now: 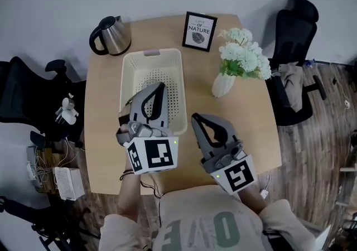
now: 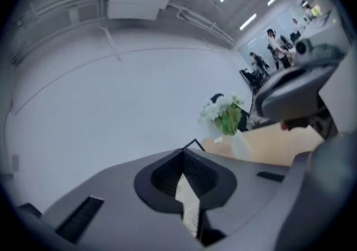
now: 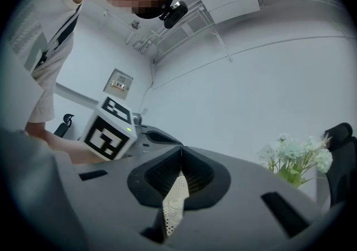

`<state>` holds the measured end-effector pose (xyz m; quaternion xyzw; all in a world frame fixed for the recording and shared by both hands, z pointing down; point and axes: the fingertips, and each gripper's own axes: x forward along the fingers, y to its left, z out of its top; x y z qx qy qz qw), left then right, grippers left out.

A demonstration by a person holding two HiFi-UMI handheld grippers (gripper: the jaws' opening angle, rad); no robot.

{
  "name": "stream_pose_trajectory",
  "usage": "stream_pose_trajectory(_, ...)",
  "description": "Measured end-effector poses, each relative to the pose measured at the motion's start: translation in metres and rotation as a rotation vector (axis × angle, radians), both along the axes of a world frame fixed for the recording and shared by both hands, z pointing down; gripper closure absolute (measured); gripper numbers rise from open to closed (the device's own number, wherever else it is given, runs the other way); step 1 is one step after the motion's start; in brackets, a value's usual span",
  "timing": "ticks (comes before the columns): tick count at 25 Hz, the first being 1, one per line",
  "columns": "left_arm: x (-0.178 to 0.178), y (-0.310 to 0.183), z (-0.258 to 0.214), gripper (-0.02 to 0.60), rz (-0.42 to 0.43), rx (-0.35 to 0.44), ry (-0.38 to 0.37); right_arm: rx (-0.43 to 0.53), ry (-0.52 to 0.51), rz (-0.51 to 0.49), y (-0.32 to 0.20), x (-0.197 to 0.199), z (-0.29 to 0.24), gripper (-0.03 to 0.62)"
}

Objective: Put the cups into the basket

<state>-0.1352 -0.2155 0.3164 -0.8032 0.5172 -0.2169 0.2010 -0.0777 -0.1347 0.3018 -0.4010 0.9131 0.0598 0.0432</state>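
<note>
Hovering over the middle of the cream basket (image 1: 126,77), the left gripper (image 1: 160,86) has its jaws clenched tight, tip against tip, gripping nothing. The right gripper (image 1: 196,116) is likewise clamped together and empty. It sits just outside the basket at its 5 o'clock corner, above the wooden table (image 1: 103,133). The basket lies a little left of the table's centre. Seen from the basket, a steel kettle (image 1: 114,35) stands at 11 o'clock, a framed print (image 1: 200,31) at 1 o'clock, and a white vase (image 1: 223,85) of pale flowers at 3 o'clock.
</note>
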Motion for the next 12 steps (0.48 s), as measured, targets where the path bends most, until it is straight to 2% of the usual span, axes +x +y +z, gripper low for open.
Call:
stream_pose_trajectory(2,0.001,0.024,-0.019,0.574,-0.010,0.099,0.104,0.001,-0.001,0.021,0.002,0.002,-0.002,0.595)
stream_pose_trajectory(4,-0.001,0.048,-0.026,0.574,-0.051,0.172,0.118,-0.002,-0.002,0.033,0.004,0.003,-0.001,0.595)
stream_pose_trajectory(6,-0.003,0.072,-0.022,0.574,-0.072,0.198,0.156,-0.010,0.000,0.043,0.006,0.003,0.001,0.595)
stream_pose_trajectory(9,0.000,0.096,0.002,0.574,-0.059,0.132,0.308,-0.035,0.015,0.057,0.010,0.002,0.012,0.595)
stream_pose_trajectory(10,0.004,0.100,0.012,0.574,-0.050,0.097,0.318,-0.046,0.023,0.058,0.012,0.002,0.017,0.595)
stream_pose_trajectory(12,0.008,0.105,0.026,0.574,-0.040,0.067,0.282,-0.064,0.032,0.050,0.018,0.001,0.025,0.595)
